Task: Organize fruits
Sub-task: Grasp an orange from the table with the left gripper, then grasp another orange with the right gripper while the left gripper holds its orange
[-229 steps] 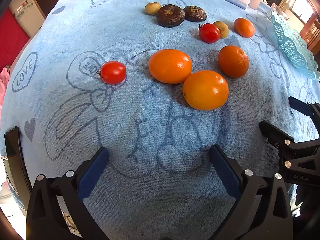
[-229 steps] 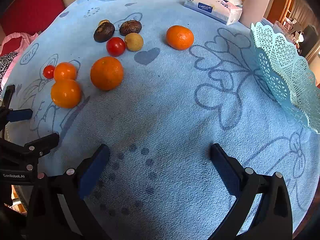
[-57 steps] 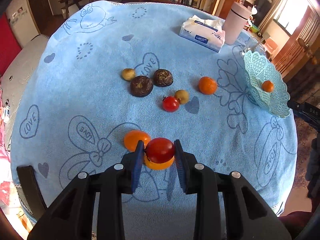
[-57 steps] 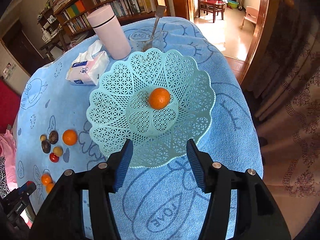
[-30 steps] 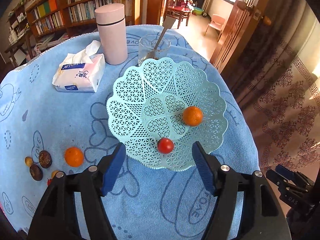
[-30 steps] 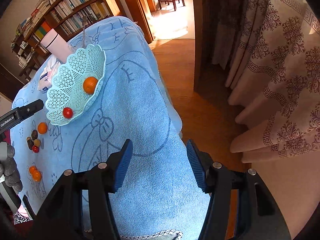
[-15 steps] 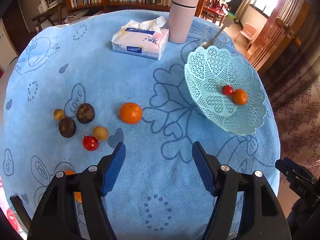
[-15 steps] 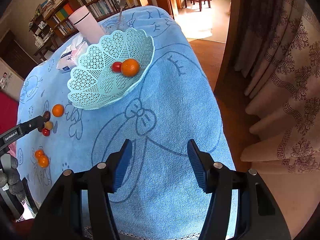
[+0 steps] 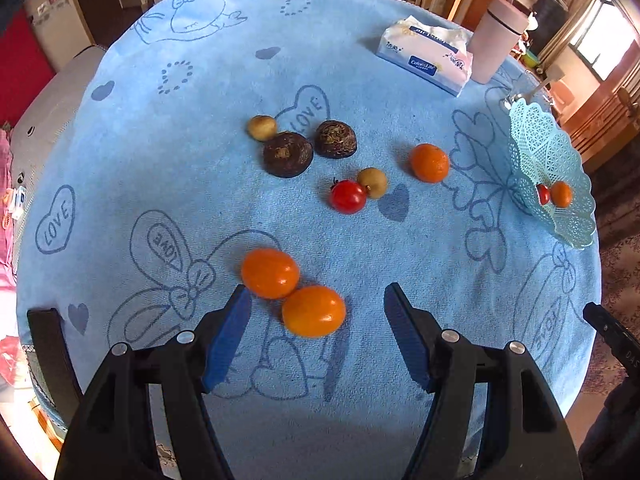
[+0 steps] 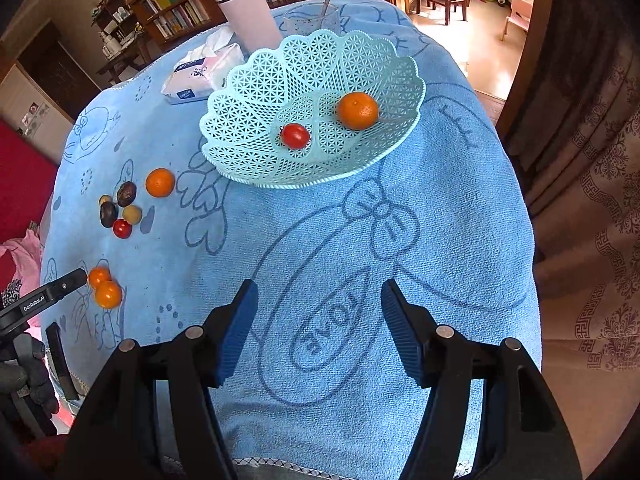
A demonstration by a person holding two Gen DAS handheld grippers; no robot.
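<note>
My left gripper [image 9: 318, 316] is open and empty, its jaws on either side of the nearer of two oranges [image 9: 313, 311], just above the blue cloth; the second orange [image 9: 270, 273] touches it. Farther off lie a red tomato [image 9: 347, 197], a small tan fruit [image 9: 372, 183], a mandarin [image 9: 429, 162], two dark brown fruits [image 9: 287, 154] and another tan fruit [image 9: 261, 127]. The mint lattice basket [image 10: 256, 92] holds a mandarin [image 10: 357, 110] and a tomato [image 10: 295, 135]. My right gripper [image 10: 316, 316] is open and empty, in front of the basket.
A tissue pack [image 9: 424, 56] and a pink tumbler [image 9: 495, 38] stand at the table's far side, with a glass and spoon [image 10: 316, 16] behind the basket. The table edge drops off to the floor and curtain on the right [image 10: 580, 240].
My left gripper released the tomato into the basket, swung back left across the table and came down over the two oranges. My right gripper turned back toward the basket.
</note>
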